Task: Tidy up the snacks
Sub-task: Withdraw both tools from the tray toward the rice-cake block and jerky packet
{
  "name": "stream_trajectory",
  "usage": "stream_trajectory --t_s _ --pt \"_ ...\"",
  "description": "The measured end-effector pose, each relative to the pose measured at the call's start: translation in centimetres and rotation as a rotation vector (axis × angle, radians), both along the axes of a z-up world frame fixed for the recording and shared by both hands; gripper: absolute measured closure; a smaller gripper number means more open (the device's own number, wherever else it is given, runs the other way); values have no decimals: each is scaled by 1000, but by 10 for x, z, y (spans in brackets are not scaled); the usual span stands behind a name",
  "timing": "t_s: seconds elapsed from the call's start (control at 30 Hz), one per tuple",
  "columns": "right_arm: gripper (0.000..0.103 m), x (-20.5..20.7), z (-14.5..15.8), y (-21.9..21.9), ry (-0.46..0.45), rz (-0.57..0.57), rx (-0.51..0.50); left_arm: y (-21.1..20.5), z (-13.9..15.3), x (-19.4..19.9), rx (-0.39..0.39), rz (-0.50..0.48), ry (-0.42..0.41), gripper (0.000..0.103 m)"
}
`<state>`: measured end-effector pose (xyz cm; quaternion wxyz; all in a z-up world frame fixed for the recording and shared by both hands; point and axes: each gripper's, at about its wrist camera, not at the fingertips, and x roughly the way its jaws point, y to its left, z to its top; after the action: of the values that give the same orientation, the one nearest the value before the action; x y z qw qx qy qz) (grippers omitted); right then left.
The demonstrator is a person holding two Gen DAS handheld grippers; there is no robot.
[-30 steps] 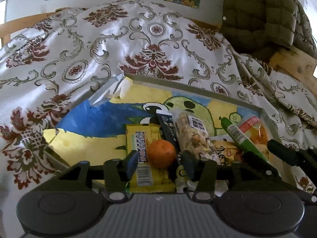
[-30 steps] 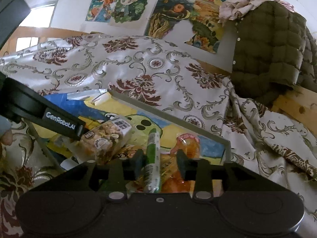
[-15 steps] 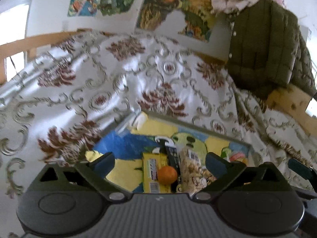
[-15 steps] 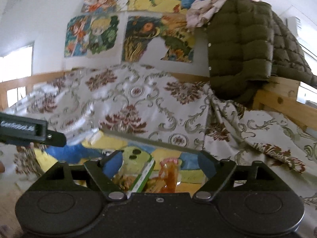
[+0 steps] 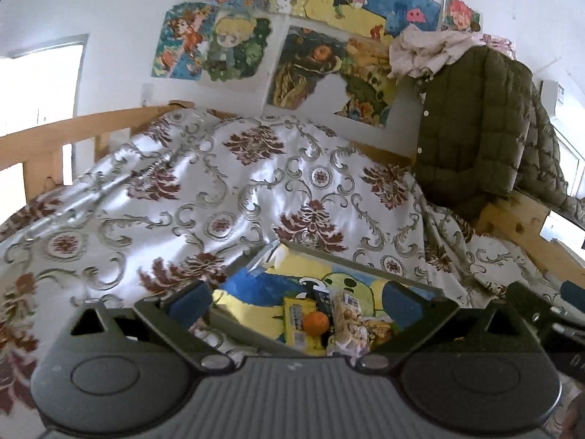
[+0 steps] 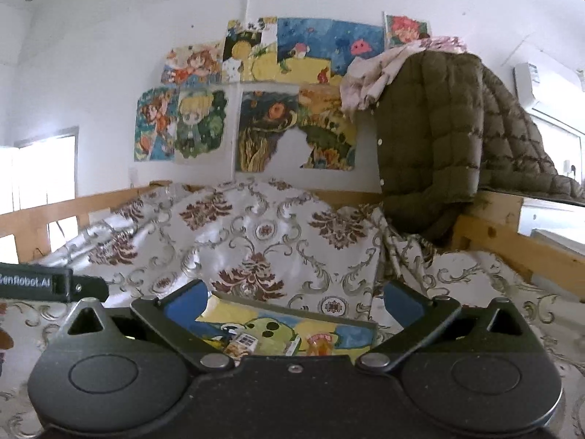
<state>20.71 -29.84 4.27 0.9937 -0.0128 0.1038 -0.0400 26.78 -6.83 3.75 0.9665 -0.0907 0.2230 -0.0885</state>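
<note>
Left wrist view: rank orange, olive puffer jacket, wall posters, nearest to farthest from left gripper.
From the left gripper, jaws wide open and empty:
1. Orange, in the tray just ahead, centre.
2. Olive puffer jacket, hung on the bed frame, right.
3. Wall posters, on the back wall, upper left.

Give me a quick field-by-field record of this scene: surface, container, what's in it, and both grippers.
surface: patterned cloth
container: shallow tray with cartoon picture base
contents: orange, yellow bar, nut bag, other packets
left gripper: open, empty, jaws just opened
right gripper: open, empty, jaws just opened
background: green jacket, posters
</note>
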Motion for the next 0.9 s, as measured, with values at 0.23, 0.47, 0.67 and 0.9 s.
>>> stream_trajectory --t_s 0.23,0.47,0.67,0.9 --pt "1 -51 10 10 -40 -13 -6 22 8 -48 29 25 -44 0" --pt "1 -93 5 24 -23 1 -20 44 11 -93 67 33 -79 0" --pt "1 -126 4 36 -17 13 3 55 7 -130 114 31 -103 0" --pt "1 -158 -7 51 32 24 2 59 -4 -163 178 20 -89 0"
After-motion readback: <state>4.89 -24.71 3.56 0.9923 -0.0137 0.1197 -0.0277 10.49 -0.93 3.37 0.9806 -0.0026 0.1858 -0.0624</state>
